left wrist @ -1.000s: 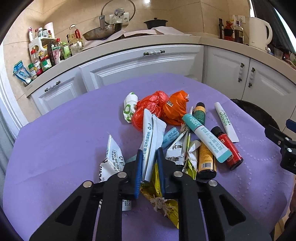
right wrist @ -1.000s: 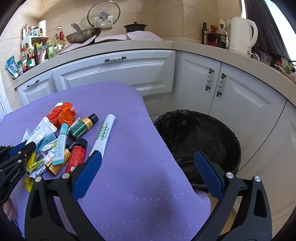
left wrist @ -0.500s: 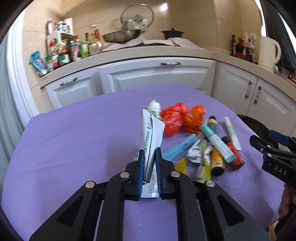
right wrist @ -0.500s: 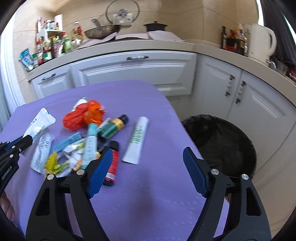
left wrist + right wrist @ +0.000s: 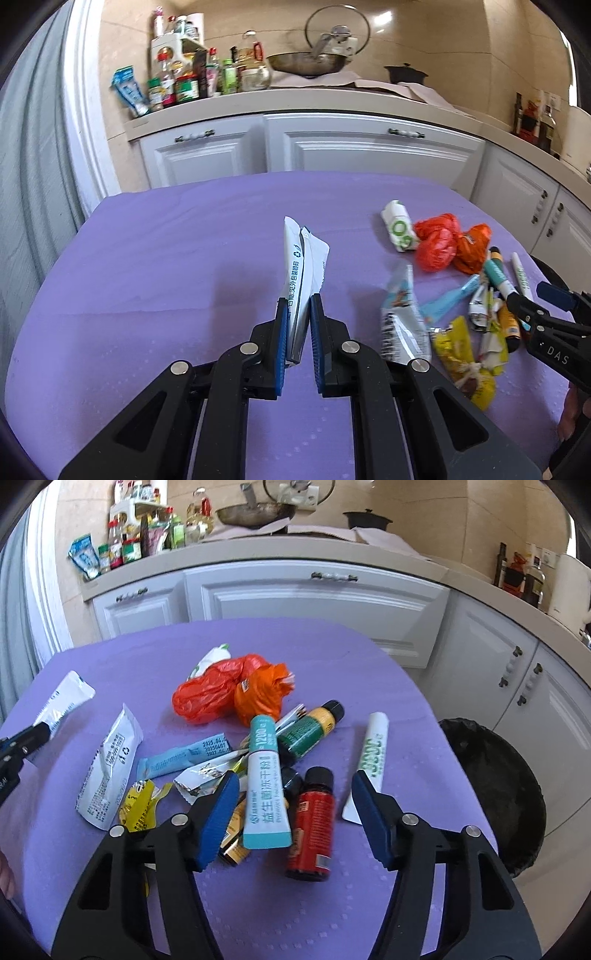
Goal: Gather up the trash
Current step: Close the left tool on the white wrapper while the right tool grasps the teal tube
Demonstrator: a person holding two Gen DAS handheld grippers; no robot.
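Note:
My left gripper (image 5: pixel 298 306) is shut on a white sachet wrapper (image 5: pixel 301 266) and holds it above the purple table, left of the trash pile. The same wrapper shows in the right wrist view (image 5: pixel 66 698), at the far left. My right gripper (image 5: pixel 291 786) is open and hangs just above the pile, over a teal-and-white tube (image 5: pixel 264 786) and a red bottle (image 5: pixel 312 823). The pile also holds orange plastic bags (image 5: pixel 236 694), a green-and-yellow bottle (image 5: pixel 310 729), a white tube (image 5: pixel 371 760), a white pouch (image 5: pixel 107 768), a blue sachet (image 5: pixel 184 758) and a yellow wrapper (image 5: pixel 138 805).
A bin lined with a black bag (image 5: pixel 498 794) stands on the floor right of the purple table (image 5: pixel 110 664). White cabinets (image 5: pixel 314 602) and a counter with bottles, a wok and a kettle lie behind. The right gripper's body shows at the right edge of the left wrist view (image 5: pixel 554 339).
My left gripper has lifted the white wrapper off the pile and carried it left. My right gripper has swung from the bin side to over the pile, still open.

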